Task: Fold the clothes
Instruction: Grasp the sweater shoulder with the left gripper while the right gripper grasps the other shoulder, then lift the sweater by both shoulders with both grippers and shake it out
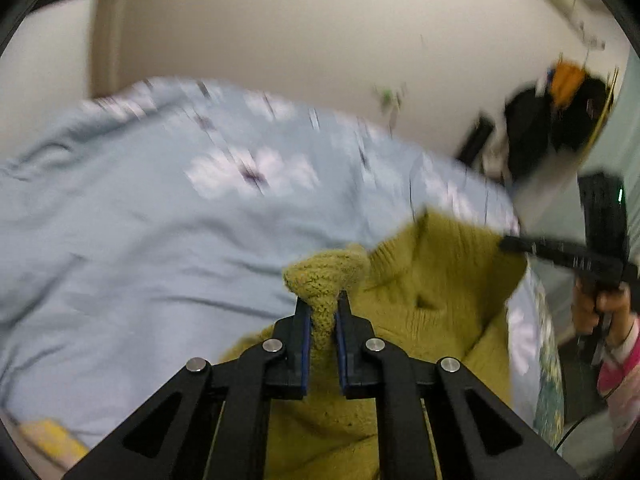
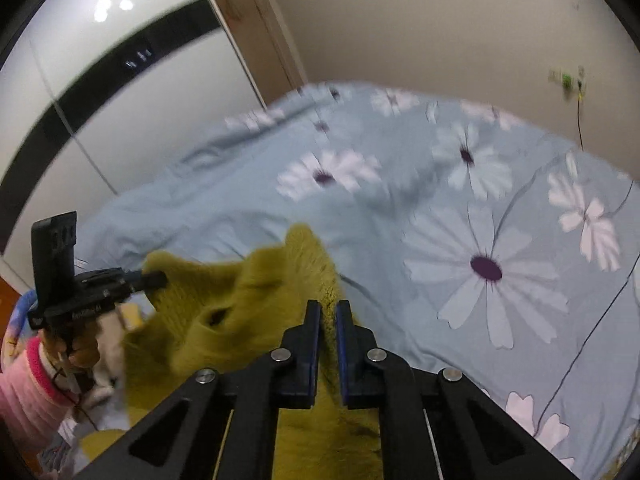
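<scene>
An olive-green knit sweater (image 1: 436,280) hangs between my two grippers above the bed. My left gripper (image 1: 323,310) is shut on a bunched edge of the sweater. My right gripper (image 2: 328,312) is shut on another edge of the sweater (image 2: 248,308). In the left wrist view the right gripper (image 1: 516,245) shows at the right, gripping the sweater's far corner. In the right wrist view the left gripper (image 2: 154,278) shows at the left, clamped on the other corner. The sweater's lower part drops out of view below.
A light blue bedcover with white flowers (image 2: 460,208) spreads beneath and ahead. A white wardrobe with a black stripe (image 2: 120,80) stands at the left. A beige wall (image 1: 300,32) lies behind. Dark clothes and an orange item (image 1: 560,112) hang at the far right.
</scene>
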